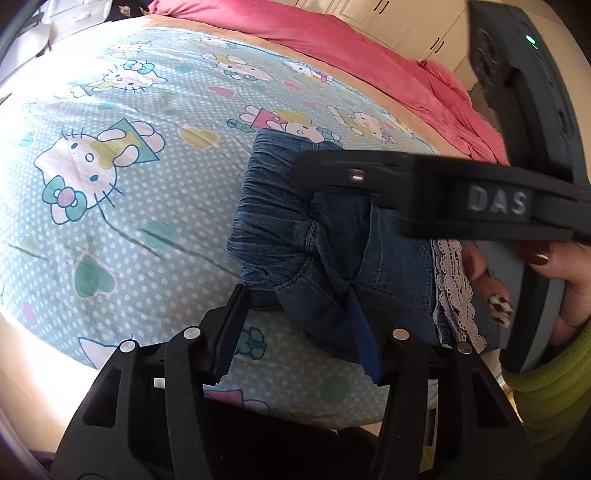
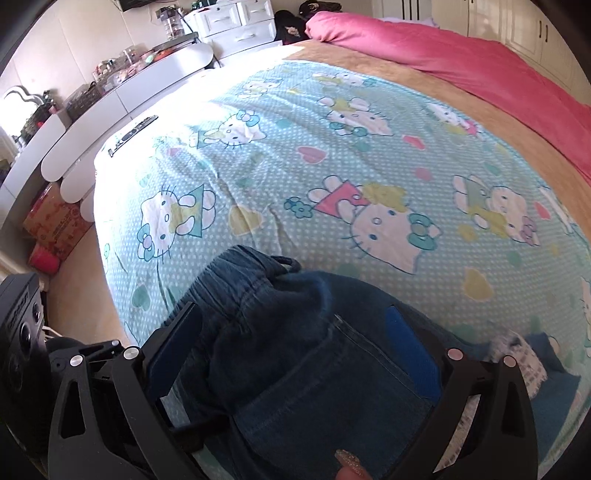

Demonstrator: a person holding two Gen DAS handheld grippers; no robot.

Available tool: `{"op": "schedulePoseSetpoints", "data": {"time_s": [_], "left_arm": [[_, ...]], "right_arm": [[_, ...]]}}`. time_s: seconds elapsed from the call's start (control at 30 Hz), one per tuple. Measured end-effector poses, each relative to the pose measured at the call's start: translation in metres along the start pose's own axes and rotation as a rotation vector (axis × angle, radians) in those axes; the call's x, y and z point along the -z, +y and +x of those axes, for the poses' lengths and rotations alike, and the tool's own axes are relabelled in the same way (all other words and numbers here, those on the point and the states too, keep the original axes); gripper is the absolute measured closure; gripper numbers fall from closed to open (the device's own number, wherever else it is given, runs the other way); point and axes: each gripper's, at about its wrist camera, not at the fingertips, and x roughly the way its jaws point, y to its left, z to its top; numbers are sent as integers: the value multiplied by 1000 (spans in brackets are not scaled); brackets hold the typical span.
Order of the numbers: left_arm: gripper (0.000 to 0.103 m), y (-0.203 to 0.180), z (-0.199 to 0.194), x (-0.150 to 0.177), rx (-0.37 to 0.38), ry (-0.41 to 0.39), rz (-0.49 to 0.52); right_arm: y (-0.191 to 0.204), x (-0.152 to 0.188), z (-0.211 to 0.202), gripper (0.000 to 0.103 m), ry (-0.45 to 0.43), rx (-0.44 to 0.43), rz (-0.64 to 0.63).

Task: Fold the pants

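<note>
Jaws of both grippers, left gripper (image 1: 297,325) and right gripper (image 2: 295,343), spread apart over bunched jeans (image 1: 325,236), legs hidden

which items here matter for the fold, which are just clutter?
Job:
denim pants
left gripper, fingers apart
right gripper, fingers apart around the pants
cartoon-cat sheet, work surface

Clutter:
pink duvet
white dresser
cardboard box

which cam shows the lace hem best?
Left wrist: the lace hem runs sharp down the jeans' edge, beside the right hand. Right wrist shows only a blurred pale patch of it.
</note>
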Motion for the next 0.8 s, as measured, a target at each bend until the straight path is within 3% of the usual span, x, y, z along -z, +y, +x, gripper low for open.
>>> {"op": "schedulePoseSetpoints", "data": {"time_s": [0.2, 0.23, 0.27, 0.3, 0.33, 0.47, 0.63, 0.8], "left_arm": [[57, -1, 3, -3, -2, 5, 3], [57, -2, 3, -3, -3, 5, 5], [57, -2, 4, -4, -5, 6, 7], [57, -2, 4, -4, -6, 7, 7], [57, -2, 5, -6, -7, 9, 6], [56, -7, 5, -10, -6, 10, 9], [49, -21, 5, -20, 31, 5, 19], [32, -47, 5, -30, 64, -11, 64]], "right_arm": [[3, -9, 28, 6, 45, -46, 8], [3, -9, 31, 12, 50, -54, 8], [3, -9, 34, 28, 54, -66, 4], [3, -8, 36, 34, 56, -75, -5], [3, -7, 35, 51, 52, -101, -9], [-7, -5, 14, 69, 13, -128, 6], [-41, 3, -30, 72, -77, -195, 109], [-77, 19, -74, 72, -161, -228, 174]]}}
